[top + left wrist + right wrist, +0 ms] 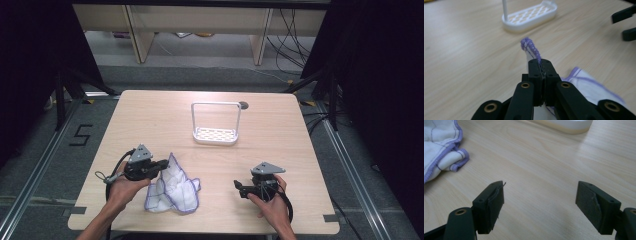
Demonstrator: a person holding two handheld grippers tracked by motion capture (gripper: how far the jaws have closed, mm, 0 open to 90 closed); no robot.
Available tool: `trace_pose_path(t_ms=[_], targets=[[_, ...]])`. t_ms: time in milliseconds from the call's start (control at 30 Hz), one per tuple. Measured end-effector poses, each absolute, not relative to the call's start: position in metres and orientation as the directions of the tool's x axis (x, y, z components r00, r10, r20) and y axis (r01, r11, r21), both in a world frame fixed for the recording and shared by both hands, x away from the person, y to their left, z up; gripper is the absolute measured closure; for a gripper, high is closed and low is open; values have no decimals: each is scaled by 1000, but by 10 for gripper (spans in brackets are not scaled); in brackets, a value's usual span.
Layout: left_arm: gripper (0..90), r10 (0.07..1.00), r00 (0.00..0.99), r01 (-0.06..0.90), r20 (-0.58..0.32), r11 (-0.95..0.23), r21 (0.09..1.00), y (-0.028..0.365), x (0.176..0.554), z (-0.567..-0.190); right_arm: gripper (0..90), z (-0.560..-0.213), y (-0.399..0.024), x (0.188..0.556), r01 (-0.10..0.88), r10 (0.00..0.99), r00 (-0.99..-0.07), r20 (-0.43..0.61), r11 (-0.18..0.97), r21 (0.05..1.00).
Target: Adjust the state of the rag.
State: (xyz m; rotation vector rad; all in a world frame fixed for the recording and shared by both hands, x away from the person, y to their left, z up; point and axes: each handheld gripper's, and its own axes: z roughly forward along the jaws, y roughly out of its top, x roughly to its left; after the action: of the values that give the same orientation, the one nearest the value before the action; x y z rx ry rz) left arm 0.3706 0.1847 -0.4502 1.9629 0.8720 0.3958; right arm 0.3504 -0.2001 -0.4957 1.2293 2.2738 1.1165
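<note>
The soft, light white cloth with purple stitched edging (584, 85), lower centre, is being pinched at its hem by the clenched left hand-held gripper (541, 67); the right hand-held gripper (540, 202) is being held released.

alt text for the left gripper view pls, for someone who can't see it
The left hand-held gripper is shut on the purple-stitched edge of a white cloth, which pokes up past the jaw tips over a light wooden table. A white rack stands farther back.
</note>
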Motion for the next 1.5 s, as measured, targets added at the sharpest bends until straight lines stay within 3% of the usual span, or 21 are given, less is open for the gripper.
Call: trace_pose_path(t_ms=[333,633,733,867,933,967,1033,1267,1500], targets=[[875,653,758,264,-7,-297,918,172,363,-385,258,-487,-196,347,509,786,-611,94,299,807],[876,590,802,112,93,-302,947,135,365,-316,271,-482,-203,348,491,800,-593,93,268,829],[876,564,818,48,113,-263,964,129,358,-286,271,-482,-207,346,540,821,-555,132,236,808],[875,541,835,8,96,-186,983,138,349,-257,271,-483,-214,350,516,825,-549,133,209,831],[875,553,829,17,88,-183,983,145,349,-258,271,-481,-217,349,508,833,-541,116,214,835],[875,556,828,42,69,-184,982,150,351,-263,271,-481,-215,348,523,841,-518,155,168,836],[875,563,826,105,18,-186,977,159,358,-283,271,-479,-220,349,504,838,-532,123,197,841],[874,602,777,327,-183,-138,935,189,379,-376,269,-475,-213,344,495,809,-569,150,191,848],[873,634,735,375,-240,-86,923,216,382,-402,282,-476,-188,340,466,741,-655,146,244,850]])
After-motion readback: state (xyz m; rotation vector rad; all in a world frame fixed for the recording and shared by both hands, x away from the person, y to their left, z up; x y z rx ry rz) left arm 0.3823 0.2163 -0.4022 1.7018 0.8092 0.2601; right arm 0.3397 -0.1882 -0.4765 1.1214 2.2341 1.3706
